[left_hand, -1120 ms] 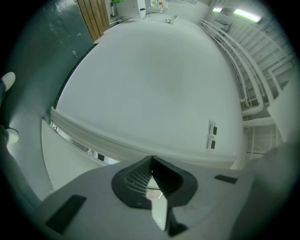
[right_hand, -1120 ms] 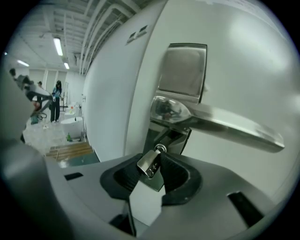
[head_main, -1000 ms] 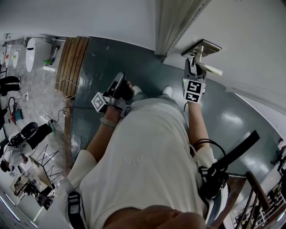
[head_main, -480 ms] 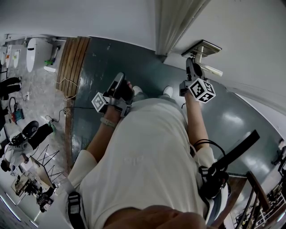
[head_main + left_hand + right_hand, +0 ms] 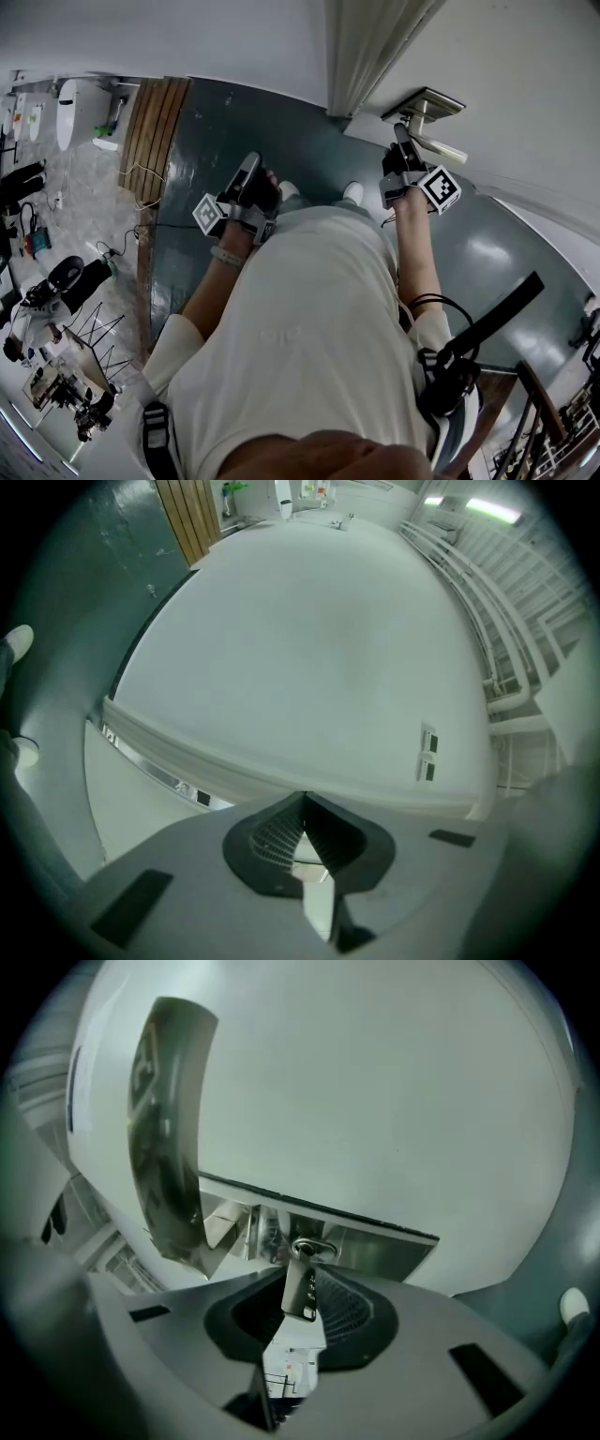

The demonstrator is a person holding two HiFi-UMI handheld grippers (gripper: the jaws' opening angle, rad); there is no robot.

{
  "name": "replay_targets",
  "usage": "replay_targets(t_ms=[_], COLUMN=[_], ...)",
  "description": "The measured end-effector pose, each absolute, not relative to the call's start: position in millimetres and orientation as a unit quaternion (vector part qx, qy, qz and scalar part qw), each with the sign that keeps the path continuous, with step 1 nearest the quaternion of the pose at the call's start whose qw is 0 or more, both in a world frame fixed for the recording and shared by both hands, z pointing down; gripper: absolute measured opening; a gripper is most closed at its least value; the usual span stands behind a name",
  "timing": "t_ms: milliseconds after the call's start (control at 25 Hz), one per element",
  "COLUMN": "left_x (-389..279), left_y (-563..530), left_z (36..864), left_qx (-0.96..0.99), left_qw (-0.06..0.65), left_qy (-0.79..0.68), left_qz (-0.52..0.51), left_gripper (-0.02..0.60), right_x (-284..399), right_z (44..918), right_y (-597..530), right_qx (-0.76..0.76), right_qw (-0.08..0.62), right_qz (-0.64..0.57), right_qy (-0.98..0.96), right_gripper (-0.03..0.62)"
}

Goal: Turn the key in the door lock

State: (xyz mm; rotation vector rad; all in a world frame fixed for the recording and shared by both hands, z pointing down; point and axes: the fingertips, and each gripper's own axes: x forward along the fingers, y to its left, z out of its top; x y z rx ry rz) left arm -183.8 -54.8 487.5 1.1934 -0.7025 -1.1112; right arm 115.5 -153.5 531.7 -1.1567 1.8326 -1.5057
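Your right arm reaches straight out from your pale-shirted body to the white door (image 5: 525,84), and the right gripper (image 5: 402,139) points at the polished metal lock plate (image 5: 380,1246) below the shiny curved metal lever handle (image 5: 167,1138). Its wrist is rolled so that its black-and-white marker cube (image 5: 439,189) sits out to the right side of your hand. The small flat silver key (image 5: 299,1290) stands in the round lock cylinder (image 5: 314,1247) and lies between this gripper's dark ribbed pads (image 5: 349,1309). The jaws have just been closing and are clenched on the key's head. Your left forearm is bent across the front of your body, and the left gripper (image 5: 249,167) hangs over the dark grey-green floor (image 5: 216,122), well apart from the door, its own marker cube (image 5: 208,214) facing down and left. Its jaws are pressed together with nothing between them, aimed at a bare white wall (image 5: 309,649).
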Motion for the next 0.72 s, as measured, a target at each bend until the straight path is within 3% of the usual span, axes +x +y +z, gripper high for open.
replay_targets(t_ms=[520, 720], left_x=[-184.7, -185.4], left_y=[-56.3, -56.5], left_z=[490.6, 490.4], left_qx=[0.515, 0.516], left_qw=[0.635, 0.636], left_qy=[-0.309, -0.309], left_qz=[-0.485, -0.484], left_gripper=[0.008, 0.008], right_x=[112.6, 109.1], right_z=[533.6, 531.2], right_y=[-154.1, -154.9], right_qx=[-0.307, -0.317], right_qw=[0.346, 0.319], right_qz=[-0.644, -0.618], right_qy=[0.609, 0.645], right_gripper=[0.094, 0.095])
